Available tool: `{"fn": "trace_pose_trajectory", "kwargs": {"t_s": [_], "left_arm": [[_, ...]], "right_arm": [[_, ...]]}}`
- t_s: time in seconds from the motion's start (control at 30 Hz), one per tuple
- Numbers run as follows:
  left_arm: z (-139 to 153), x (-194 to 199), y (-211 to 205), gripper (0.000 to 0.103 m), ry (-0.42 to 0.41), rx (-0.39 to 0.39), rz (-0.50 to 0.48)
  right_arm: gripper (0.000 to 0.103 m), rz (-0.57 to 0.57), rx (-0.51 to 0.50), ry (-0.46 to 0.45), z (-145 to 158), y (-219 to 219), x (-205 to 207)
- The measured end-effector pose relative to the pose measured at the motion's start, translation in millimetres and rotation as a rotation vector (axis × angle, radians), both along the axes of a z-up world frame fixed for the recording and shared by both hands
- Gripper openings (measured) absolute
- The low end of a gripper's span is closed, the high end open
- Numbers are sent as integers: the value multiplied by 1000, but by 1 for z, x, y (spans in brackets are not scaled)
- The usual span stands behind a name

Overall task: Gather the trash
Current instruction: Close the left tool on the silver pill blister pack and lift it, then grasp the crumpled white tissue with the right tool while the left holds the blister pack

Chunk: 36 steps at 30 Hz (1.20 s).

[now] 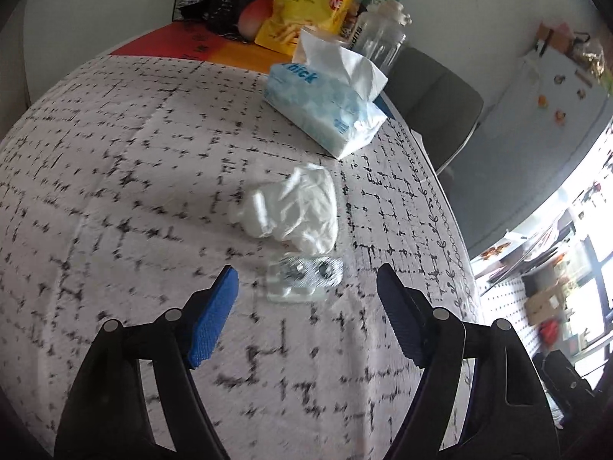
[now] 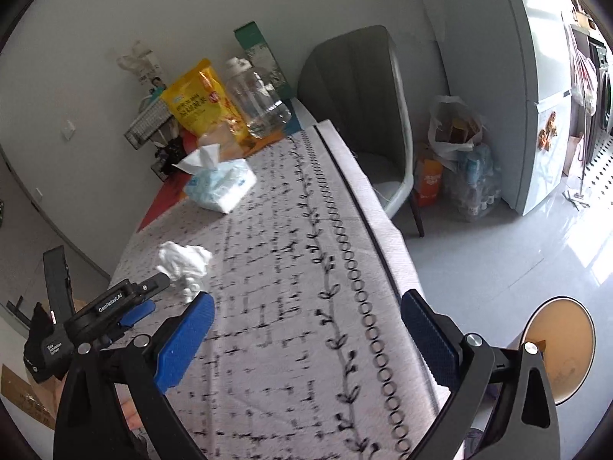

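crumpled tissue [image 1: 293, 207]: white, creased wad just beyond left gripper [image 1: 306, 287] tips | blister pack [image 1: 304, 278]: clear, silvery, flat, between the tips, untouched | left gripper: wide, blue ribbed pads | right gripper [image 2: 306, 320]: wide, empty, above tablecloth [image 2: 291, 345] | tissue pack [image 1: 325, 115]: soft, pale blue, farther ahead | tablecloth: white, black dashed grid

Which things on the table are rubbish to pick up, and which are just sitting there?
Rubbish to collect:
- crumpled tissue
- empty pill blister pack, close in front of the left gripper

Just lying about:
- tissue pack
- yellow snack bag
- clear jar
- grey chair
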<state>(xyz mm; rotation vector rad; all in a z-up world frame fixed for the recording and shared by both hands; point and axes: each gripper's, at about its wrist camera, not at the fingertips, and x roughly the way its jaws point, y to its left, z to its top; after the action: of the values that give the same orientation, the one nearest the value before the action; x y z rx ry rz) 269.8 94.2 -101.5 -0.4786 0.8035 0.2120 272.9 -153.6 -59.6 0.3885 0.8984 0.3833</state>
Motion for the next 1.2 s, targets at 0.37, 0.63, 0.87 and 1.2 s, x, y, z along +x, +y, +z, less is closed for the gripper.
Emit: {"fn": "trace_pose_trajectory", "kwargs": {"t_s": [0.37,0.63,0.87,1.2], "left_arm": [[-15,31,-7,44,43,51,31],[-1,3,16,43,-48,-28,55],[12,-42,69,43,-116,-65,164],[3,-89,140,43,-189,-143,293]], "right_arm": [[95,-18,-11,30,-13,-6,26],[95,-1,-47,33,-11,11,29],[95,92,-98,-18,9,61,28],[95,239,-189,-67,24,151,31]]}}
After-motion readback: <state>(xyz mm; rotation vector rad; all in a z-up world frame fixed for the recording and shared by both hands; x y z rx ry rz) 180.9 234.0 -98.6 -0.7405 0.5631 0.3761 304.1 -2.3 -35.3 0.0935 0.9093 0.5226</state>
